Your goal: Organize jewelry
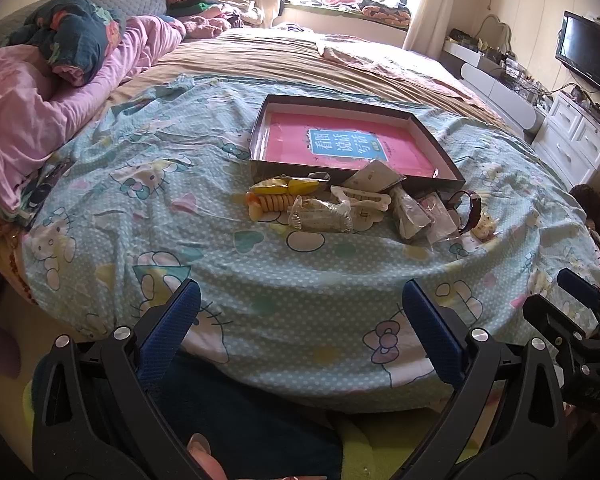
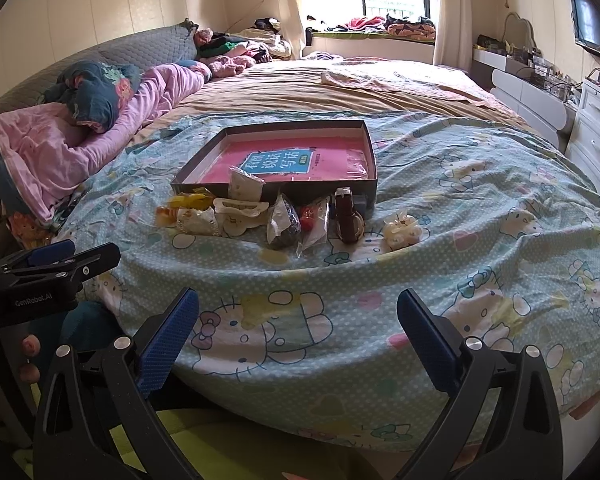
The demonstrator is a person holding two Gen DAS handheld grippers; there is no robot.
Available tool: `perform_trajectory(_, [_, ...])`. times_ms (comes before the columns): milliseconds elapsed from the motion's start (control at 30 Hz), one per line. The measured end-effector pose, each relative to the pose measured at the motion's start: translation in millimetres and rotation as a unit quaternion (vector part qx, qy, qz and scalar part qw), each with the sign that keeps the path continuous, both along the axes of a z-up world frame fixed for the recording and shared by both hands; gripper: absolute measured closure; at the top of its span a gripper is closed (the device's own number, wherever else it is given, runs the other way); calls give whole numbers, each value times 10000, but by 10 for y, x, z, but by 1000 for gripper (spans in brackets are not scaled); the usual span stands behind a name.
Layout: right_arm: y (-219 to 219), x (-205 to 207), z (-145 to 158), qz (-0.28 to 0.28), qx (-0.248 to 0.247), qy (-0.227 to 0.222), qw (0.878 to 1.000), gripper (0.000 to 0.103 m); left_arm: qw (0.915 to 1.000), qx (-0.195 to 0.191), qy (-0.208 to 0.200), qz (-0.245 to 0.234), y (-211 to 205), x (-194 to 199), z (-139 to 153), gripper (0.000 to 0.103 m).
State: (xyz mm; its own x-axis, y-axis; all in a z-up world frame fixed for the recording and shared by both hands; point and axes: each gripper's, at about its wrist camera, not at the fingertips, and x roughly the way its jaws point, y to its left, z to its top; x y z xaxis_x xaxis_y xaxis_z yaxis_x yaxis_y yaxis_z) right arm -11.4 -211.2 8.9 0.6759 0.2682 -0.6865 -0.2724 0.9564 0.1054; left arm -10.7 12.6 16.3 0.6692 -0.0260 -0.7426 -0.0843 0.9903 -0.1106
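Note:
A shallow dark box [image 1: 438,142] [image 2: 370,152] with a pink book inside lies on the bed. In front of it lies a row of small items: a yellow packet [image 1: 288,187] [image 2: 190,201], a white hair claw [image 1: 360,195] [image 2: 238,206], plastic bags [image 1: 414,212] [image 2: 284,220], a brown-strapped watch [image 1: 472,210] [image 2: 347,216] and a cream hair clip [image 1: 485,226] [image 2: 400,230]. My left gripper [image 1: 300,316] is open and empty at the bed's near edge, well short of the items. My right gripper [image 2: 298,320] is open and empty, also at the near edge.
The bed carries a light blue cartoon-print sheet [image 1: 180,208] [image 2: 480,216], with pink bedding and pillows [image 1: 28,112] [image 2: 60,148] at the left. White drawers [image 1: 576,140] [image 2: 596,120] and a wall television [image 1: 588,56] stand at the right. The right gripper shows in the left wrist view [image 1: 580,320].

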Motion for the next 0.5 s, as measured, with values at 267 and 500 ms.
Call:
perform_trajectory(267, [34, 2, 25, 47, 4, -13, 10000, 4, 10000, 16, 2, 6, 7, 7, 5, 8])
perform_trajectory(500, [54, 33, 32, 187, 43, -15, 9998, 4, 10000, -13, -1, 67, 100, 24, 20, 8])
